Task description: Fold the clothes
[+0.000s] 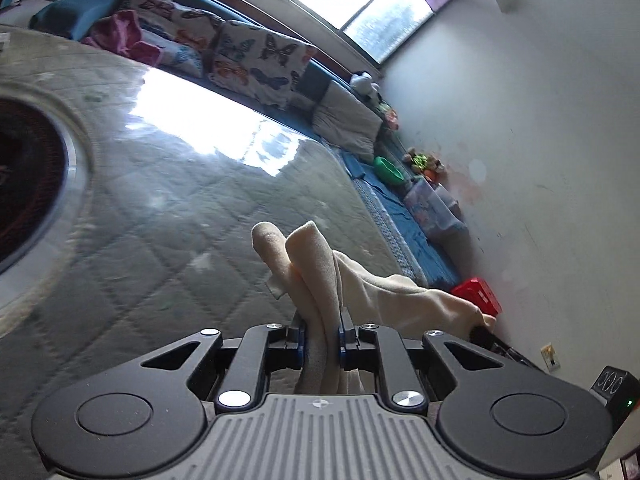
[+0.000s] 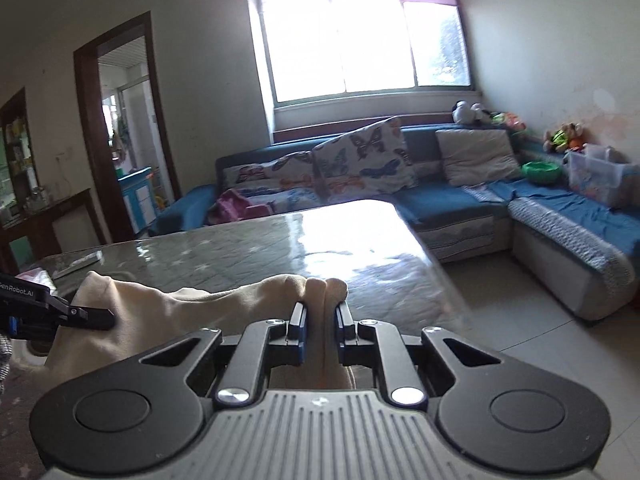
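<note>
Living room, daylit: window (image 2: 362, 38) top centre, blue sofa (image 2: 452, 200) under it, glass-topped desk (image 2: 248, 248) across the middle.

Item: one cream cloth (image 2: 160, 308), lower left to centre of the right wrist view, strung between both tools and hanging above the desk (no contact with the glass visible).

Left hand-held gripper (image 1: 322, 334): nearly closed, pads pinching a bunched fold of the cloth (image 1: 320, 276), which trails to lower right.

Right hand-held gripper (image 2: 322, 320): nearly closed on the opposite bunched corner; the other tool's fingers enter at the left edge.

Handling note: judged to be the spread-out step. Draw the two corners apart until the top edge is straight, keep both level, then lower the cloth flat on the desk before folding; both pinches should hold firm.
</note>
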The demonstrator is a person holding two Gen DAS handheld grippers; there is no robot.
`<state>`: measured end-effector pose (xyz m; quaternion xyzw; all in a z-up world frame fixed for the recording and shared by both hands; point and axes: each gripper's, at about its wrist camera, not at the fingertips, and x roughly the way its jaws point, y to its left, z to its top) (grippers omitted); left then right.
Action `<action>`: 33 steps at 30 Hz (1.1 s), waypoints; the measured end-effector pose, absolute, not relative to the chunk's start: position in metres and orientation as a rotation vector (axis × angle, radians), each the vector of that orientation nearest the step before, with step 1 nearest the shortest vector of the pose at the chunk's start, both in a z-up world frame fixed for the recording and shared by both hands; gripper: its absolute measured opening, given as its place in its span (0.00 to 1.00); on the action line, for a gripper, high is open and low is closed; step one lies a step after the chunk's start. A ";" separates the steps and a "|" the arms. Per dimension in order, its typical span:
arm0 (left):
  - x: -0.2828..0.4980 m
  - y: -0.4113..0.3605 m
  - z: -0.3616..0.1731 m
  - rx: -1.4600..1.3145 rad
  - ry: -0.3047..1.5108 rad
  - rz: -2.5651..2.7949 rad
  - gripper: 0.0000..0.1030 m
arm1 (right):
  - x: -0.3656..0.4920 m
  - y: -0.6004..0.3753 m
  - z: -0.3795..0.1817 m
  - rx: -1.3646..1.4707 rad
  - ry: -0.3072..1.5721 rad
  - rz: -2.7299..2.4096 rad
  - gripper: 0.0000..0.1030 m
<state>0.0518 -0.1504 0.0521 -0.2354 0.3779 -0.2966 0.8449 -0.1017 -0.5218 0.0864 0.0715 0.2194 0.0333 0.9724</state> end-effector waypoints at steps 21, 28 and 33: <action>0.076 -0.256 0.017 -0.297 0.899 -0.655 0.15 | -0.069 -0.608 0.040 0.153 0.548 -0.100 0.12; 0.078 -0.249 0.008 -0.290 0.940 -0.630 0.16 | -0.059 -0.610 0.022 0.158 0.597 -0.091 0.14; 0.081 -0.238 0.014 -0.290 0.922 -0.614 0.22 | -0.062 -0.612 0.030 0.156 0.589 -0.103 0.18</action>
